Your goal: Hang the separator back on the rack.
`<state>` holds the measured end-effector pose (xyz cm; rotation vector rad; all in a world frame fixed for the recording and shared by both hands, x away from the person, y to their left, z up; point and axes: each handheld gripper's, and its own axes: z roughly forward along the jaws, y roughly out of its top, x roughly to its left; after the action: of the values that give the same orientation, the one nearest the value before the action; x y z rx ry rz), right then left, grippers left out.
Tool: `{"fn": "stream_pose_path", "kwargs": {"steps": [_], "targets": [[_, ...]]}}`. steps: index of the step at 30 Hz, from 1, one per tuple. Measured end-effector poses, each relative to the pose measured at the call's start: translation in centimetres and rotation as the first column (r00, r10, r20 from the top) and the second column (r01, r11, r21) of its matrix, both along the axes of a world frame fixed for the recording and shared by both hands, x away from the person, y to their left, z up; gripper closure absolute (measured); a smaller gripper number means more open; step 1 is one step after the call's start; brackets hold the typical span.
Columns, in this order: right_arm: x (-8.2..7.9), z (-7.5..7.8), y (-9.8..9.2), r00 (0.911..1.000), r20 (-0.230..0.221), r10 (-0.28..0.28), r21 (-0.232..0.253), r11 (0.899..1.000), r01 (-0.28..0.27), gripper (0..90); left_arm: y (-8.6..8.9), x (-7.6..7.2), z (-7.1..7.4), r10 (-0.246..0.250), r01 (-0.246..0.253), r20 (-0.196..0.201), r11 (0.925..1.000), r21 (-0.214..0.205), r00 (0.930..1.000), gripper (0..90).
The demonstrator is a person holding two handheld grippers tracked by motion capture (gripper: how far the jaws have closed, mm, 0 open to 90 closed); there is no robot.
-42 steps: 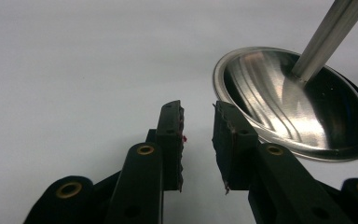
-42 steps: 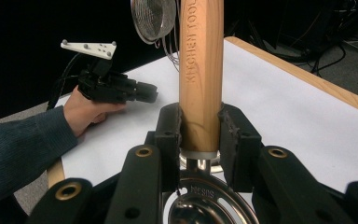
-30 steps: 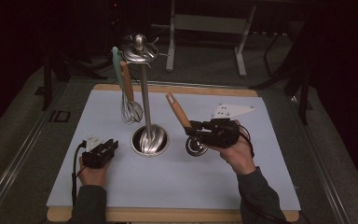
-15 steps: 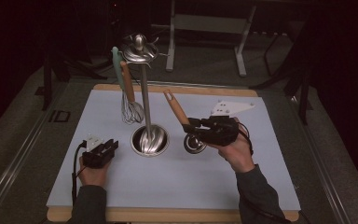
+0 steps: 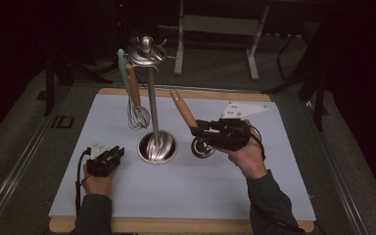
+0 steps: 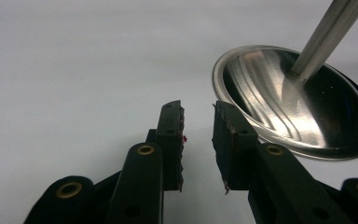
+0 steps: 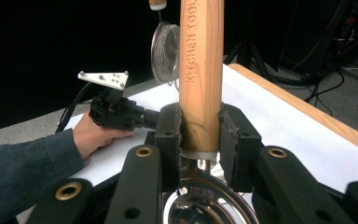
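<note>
In the high view, two forearms in dark sleeves come in from the near edge of the pale blue-white table mat (image 5: 186,186). The left hand (image 5: 97,182), at about 7 o'clock from the mat's middle, rests on the mat and holds the left gripper (image 5: 116,153) low and level, aimed toward 2 o'clock. In the left gripper view the left gripper (image 6: 198,135) has its two black jaws standing a little apart with only bare mat between them, the rim of the stand's base just beside the right-hand jaw.

The right hand (image 5: 247,156), at about 3 o'clock, is raised slightly, its right gripper (image 5: 196,128) pointing toward 9 o'clock. In the right gripper view the right gripper (image 7: 200,135) is clamped on the light wooden handle of a steel ladle-like utensil (image 7: 201,70), just above the metal collar; the handle bears the stamped words "KITCHEN TOOL". In the high view the handle (image 5: 182,107) slants up toward 11 o'clock, and the shiny round bowl (image 5: 203,147) sits at the mat beneath the jaws; contact with the mat cannot be told.

At the mat's middle stands one tall polished steel utensil stand (image 5: 152,98), its round dished base (image 5: 157,147) between the two grippers. From its top hang two utensils: one wire whisk with a wooden handle (image 5: 136,105) and one pale green-handled tool (image 5: 123,68), its lower end hidden.
</note>
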<state>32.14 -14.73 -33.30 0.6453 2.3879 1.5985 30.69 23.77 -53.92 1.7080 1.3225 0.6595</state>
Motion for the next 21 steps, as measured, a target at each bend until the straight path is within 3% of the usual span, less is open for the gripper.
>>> {"fn": "stream_pose_path", "kwargs": {"steps": [21], "targets": [[0.2,2.3,0.3,0.9996,0.021,0.021,0.057,0.998,-0.022,71.1,0.0,0.0,0.0,-0.001,0.001,0.001,1.0,0.0,1.0,72.8]]}}
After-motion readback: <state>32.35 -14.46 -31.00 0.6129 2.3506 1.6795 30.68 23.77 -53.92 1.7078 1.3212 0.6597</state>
